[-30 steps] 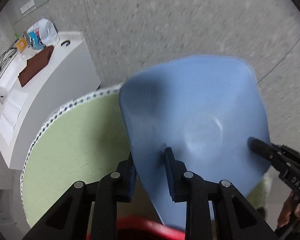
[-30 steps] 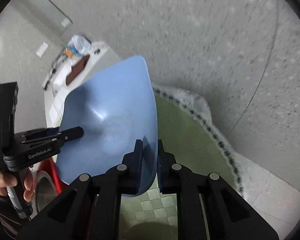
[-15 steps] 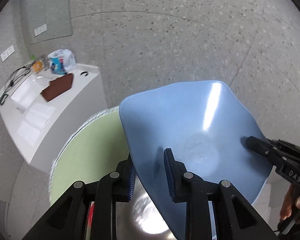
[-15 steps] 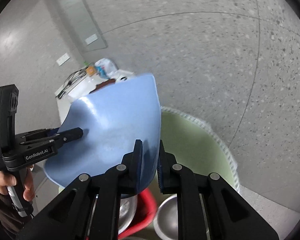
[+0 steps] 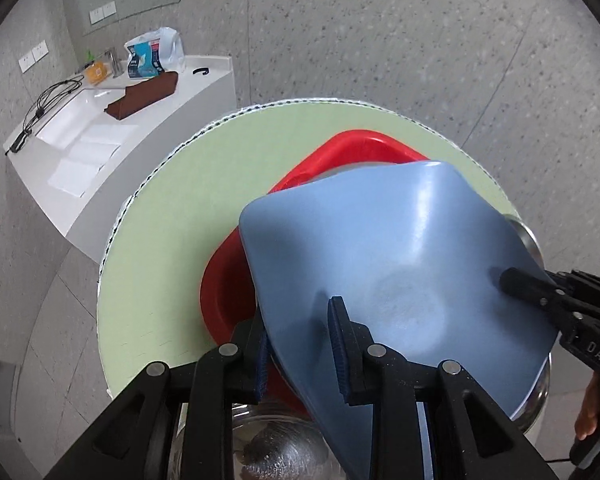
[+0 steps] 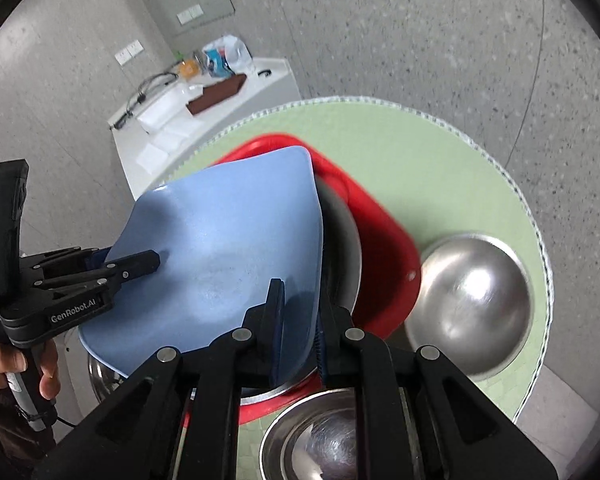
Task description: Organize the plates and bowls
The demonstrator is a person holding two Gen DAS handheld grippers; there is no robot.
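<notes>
Both tongs, left [image 5: 300, 344] and right [image 6: 298, 322], angle steeply down, jaws clamped nearly shut.

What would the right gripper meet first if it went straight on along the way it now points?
Probably the steel plate lying in the red tray, just beyond the blue plate that the right gripper clamps by its rim; depth is unclear.

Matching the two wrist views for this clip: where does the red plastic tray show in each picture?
Left wrist view: the red plastic tray sits centre-left on the round green table, mostly hidden by the blue plastic plate.
Right wrist view: the tray lies at centre, right of the blue plate, left of an upturned steel bowl.
Shared landmark: the white counter at upper left.
</notes>
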